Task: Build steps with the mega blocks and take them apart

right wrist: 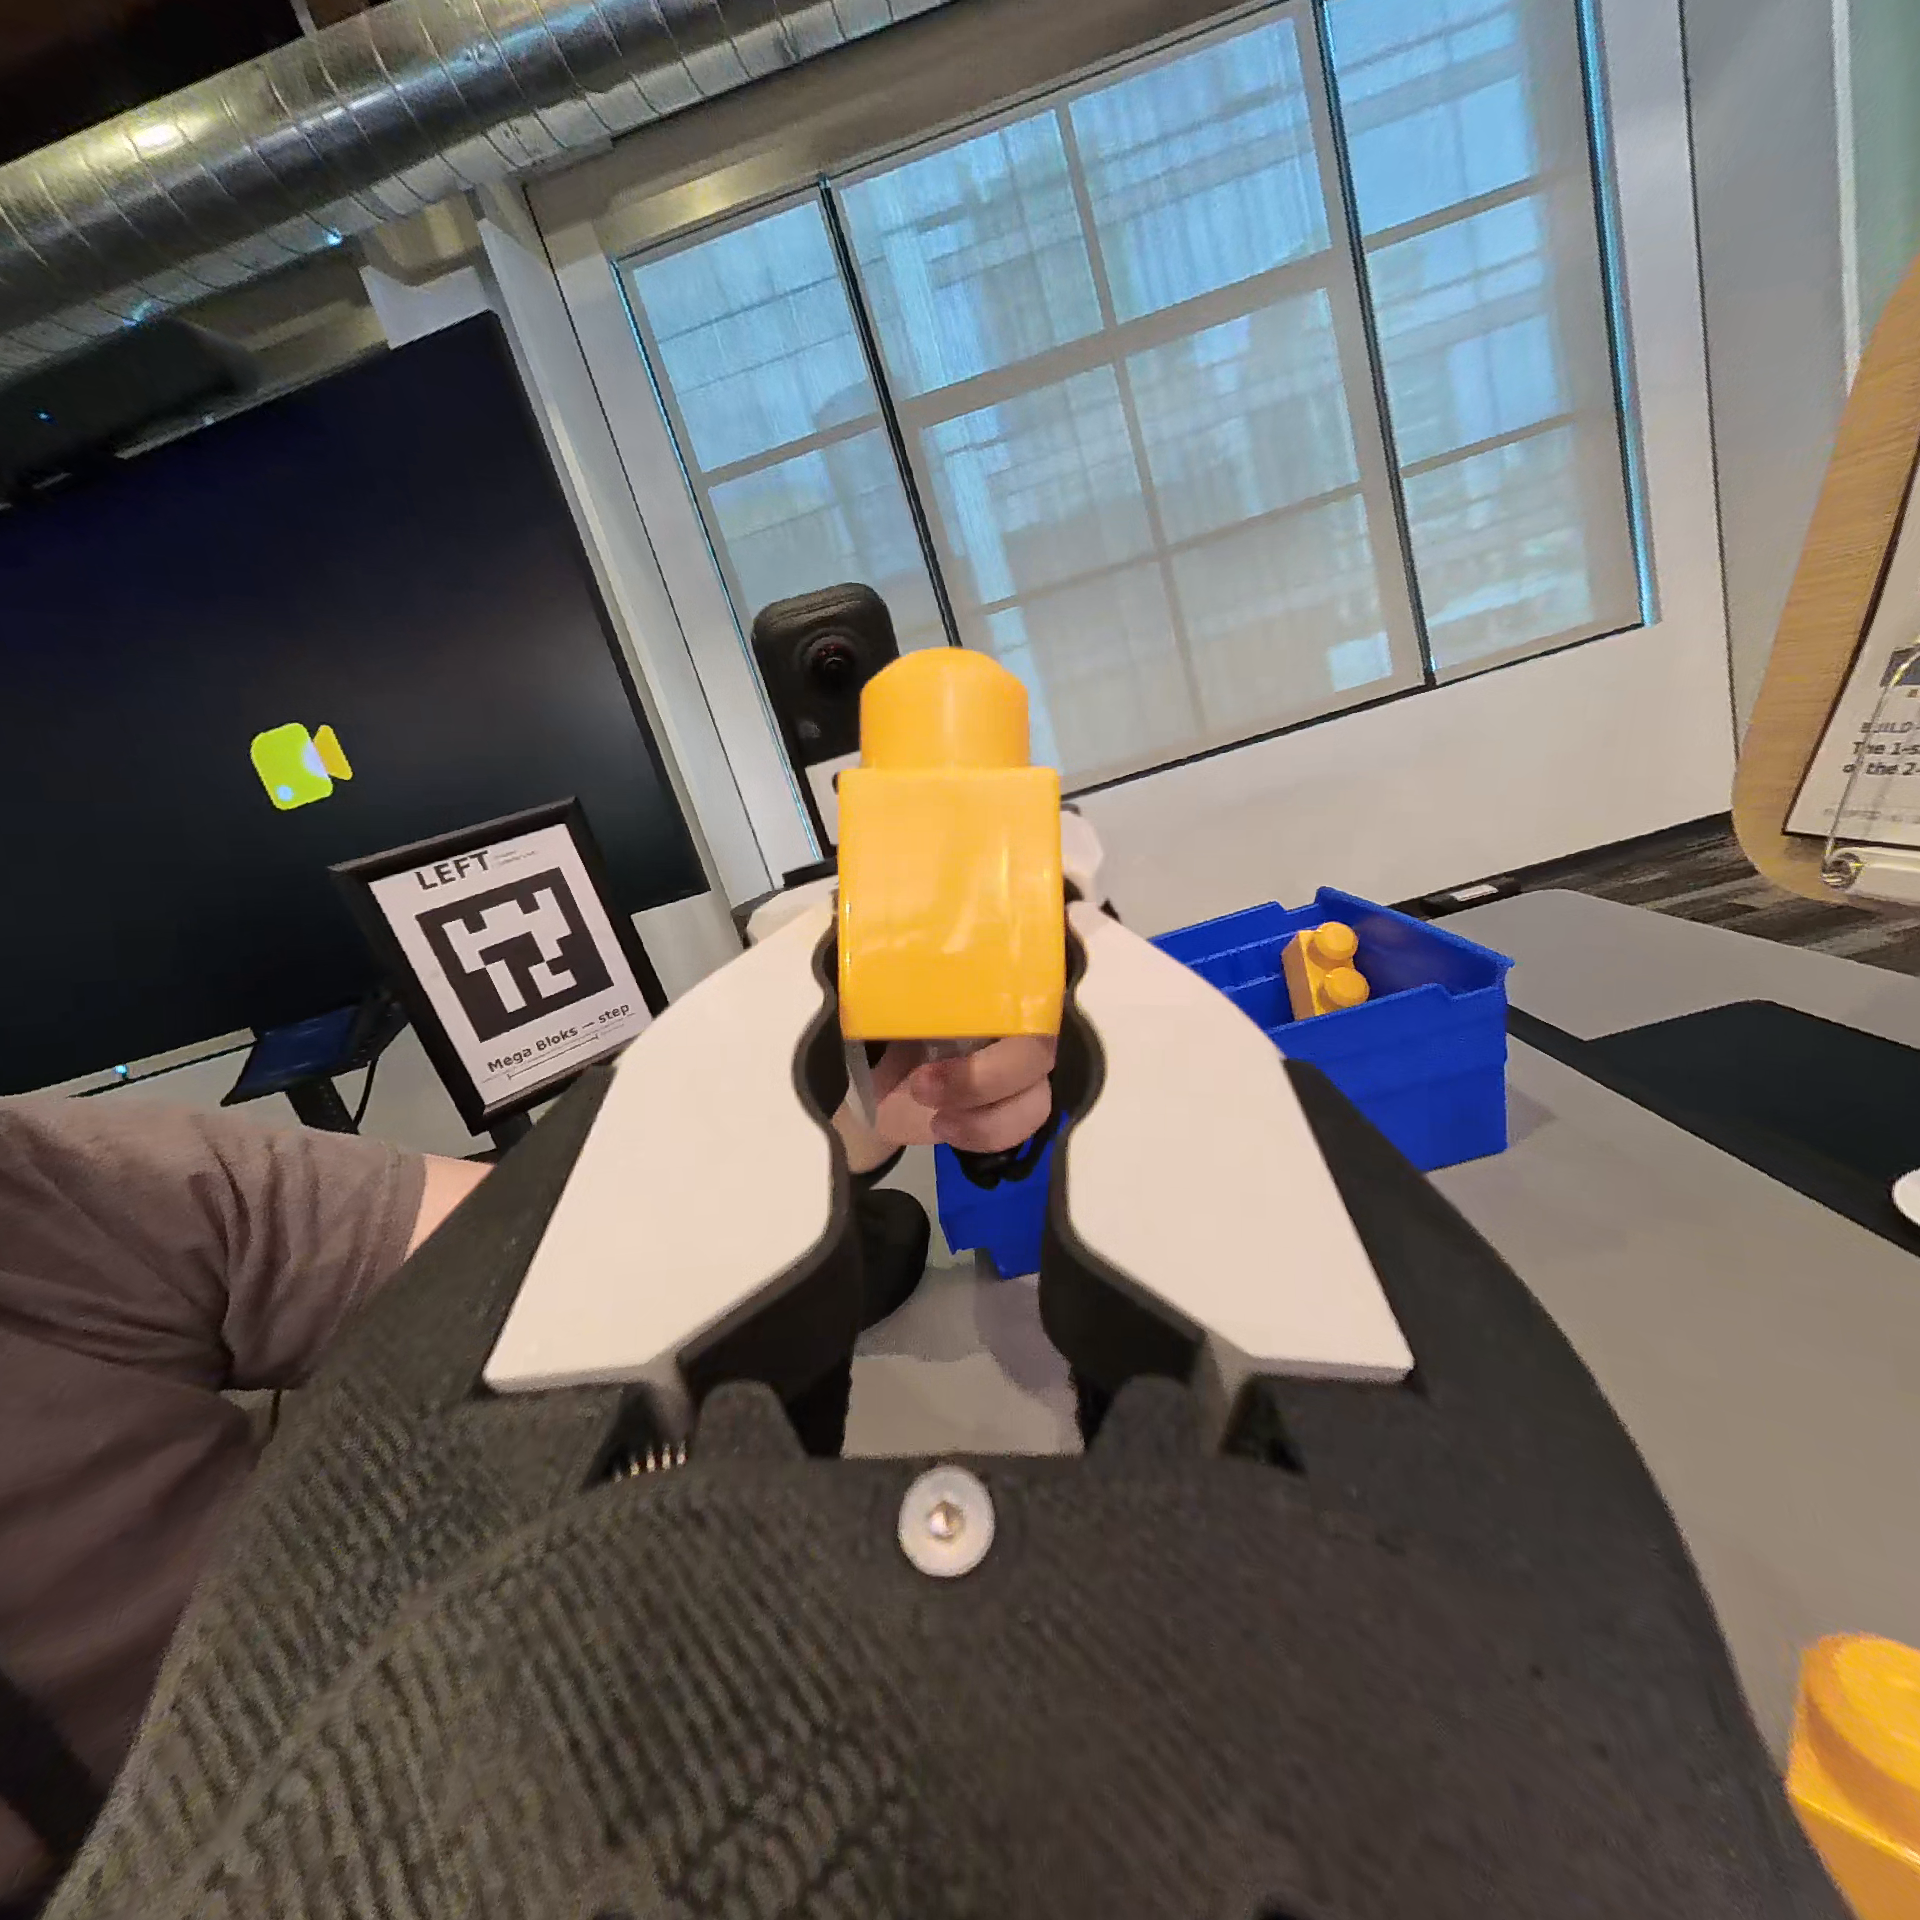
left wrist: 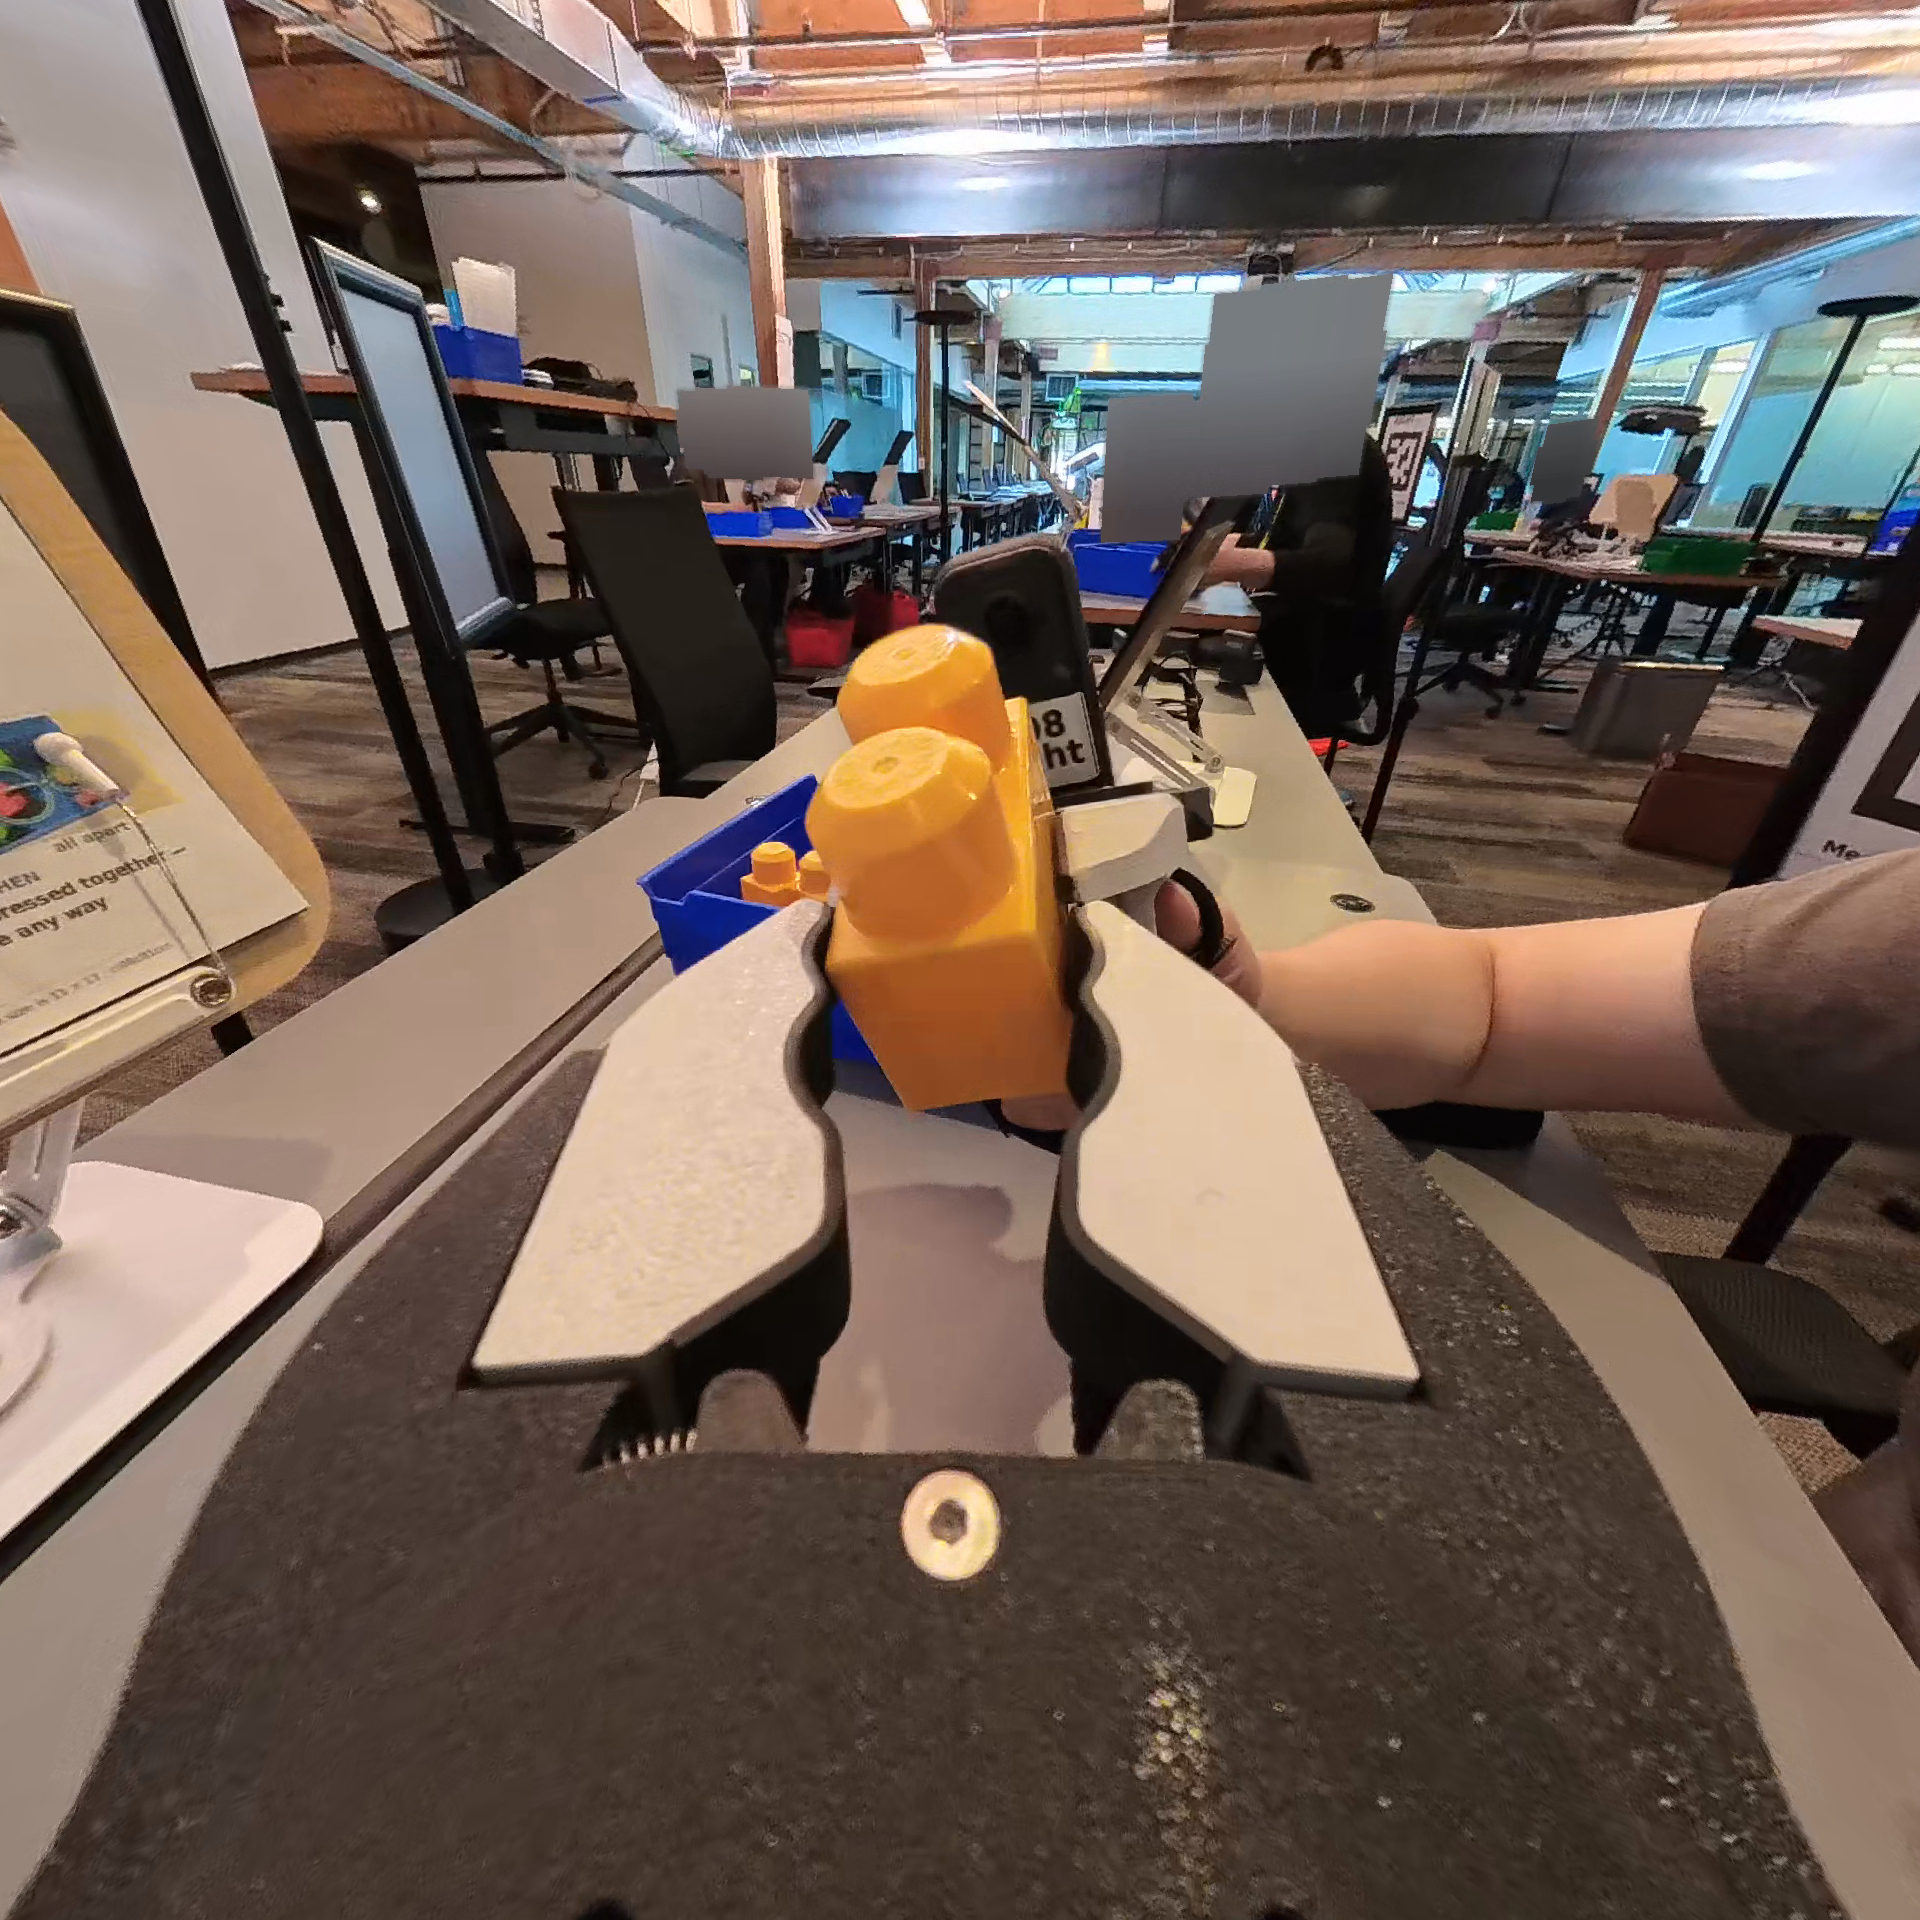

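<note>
**Both grippers clamped on orange blocks above the tabletop**

The left gripper (left wrist: 951, 997) has its fingers (left wrist: 707, 1101) closed narrowly on the body of a two-stud orange block (left wrist: 940, 935), held tilted with the studs leaning up and toward the camera. The block's far end is hidden behind its own studs, so how it meets the right gripper's white finger (left wrist: 1127, 857), which shows just behind it, cannot be made out. The hand (left wrist: 1210, 940) holding that gripper is mostly covered by the block and fingers; only part of it and the bare forearm show.

In the right wrist view, the right gripper (right wrist: 951, 997) grips an orange block (right wrist: 951, 904) between its fingers (right wrist: 717, 1132), end-on, with one stud visible on top; any stud behind it is hidden. Whether this is the same block the left gripper holds cannot be told. The left gripper sits directly behind the block and is nearly all blocked, apart from its camera housing above and a hand (right wrist: 977, 1096) below.

Beyond, a blue bin (right wrist: 1392, 1049) stands on the grey tabletop (right wrist: 1621, 1247) with another orange two-stud block (right wrist: 1325, 966) lying in one compartment; in the left wrist view that bin (left wrist: 717, 894) is half covered by the held block. A further orange piece (right wrist: 1860, 1766) is cut off at the lower right corner, too blurred to identify.
</note>
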Available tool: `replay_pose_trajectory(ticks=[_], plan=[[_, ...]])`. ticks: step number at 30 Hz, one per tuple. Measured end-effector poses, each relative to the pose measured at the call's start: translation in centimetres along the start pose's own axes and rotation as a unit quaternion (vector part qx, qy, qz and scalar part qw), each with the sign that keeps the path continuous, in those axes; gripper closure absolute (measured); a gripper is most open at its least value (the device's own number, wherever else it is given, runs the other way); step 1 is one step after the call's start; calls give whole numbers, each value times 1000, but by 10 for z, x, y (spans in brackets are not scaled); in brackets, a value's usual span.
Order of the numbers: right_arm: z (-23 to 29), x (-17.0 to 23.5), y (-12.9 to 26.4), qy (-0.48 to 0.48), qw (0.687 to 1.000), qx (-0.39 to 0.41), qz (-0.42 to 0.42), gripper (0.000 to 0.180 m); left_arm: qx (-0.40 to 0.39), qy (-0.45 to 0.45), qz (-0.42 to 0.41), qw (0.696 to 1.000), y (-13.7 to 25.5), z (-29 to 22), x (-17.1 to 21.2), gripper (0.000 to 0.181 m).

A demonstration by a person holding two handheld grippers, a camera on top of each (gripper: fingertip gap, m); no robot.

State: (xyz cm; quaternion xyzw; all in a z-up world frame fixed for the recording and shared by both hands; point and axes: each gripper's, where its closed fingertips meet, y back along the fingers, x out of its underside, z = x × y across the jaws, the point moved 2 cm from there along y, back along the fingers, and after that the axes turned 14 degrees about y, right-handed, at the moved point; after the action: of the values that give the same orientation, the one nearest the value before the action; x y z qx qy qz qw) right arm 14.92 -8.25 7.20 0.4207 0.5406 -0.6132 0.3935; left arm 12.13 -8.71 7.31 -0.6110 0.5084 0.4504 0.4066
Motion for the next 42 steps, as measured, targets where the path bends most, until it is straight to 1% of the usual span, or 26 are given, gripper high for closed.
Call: replay_pose_trajectory(ticks=[4,6,9,13,16,18,21,22,25,27,30,35,38,42], plan=[[2,-6,2,18,1000,-18,13,141,1,9,29,1000,2,2,3,141],[1,-12,5,39,999,-14,27,141,3,13,30,999,3,2,2,142],[-2,-10,8,85,992,0,90,141,-6,10,51,999,4,5,6,142],[-4,-5,12,153,972,18,179,142,-18,-3,75,997,3,7,12,143],[-3,-1,15,157,963,11,220,143,-18,-11,91,996,2,6,15,143],[-2,-4,15,133,970,6,204,143,-6,6,74,997,1,3,11,143],[-5,-8,13,53,988,-2,143,144,6,43,31,999,1,1,1,141],[-6,-7,12,26,993,-3,119,144,7,43,29,999,1,0,2,136],[-8,-1,7,-37,997,-8,72,144,-24,36,36,998,-4,5,7,126],[-7,4,4,-39,997,-8,62,144,-35,40,32,998,-7,6,7,127],[-4,4,2,-31,998,-7,47,144,-18,50,30,998,-8,2,7,132],[0,3,2,-5,998,-25,51,145,-17,26,43,999,-7,-2,6,134],[4,-2,2,1,998,-41,55,144,-4,31,49,998,-5,-5,6,135],[3,-16,8,5,998,-41,43,143,7,40,56,998,-5,-7,7,136]])
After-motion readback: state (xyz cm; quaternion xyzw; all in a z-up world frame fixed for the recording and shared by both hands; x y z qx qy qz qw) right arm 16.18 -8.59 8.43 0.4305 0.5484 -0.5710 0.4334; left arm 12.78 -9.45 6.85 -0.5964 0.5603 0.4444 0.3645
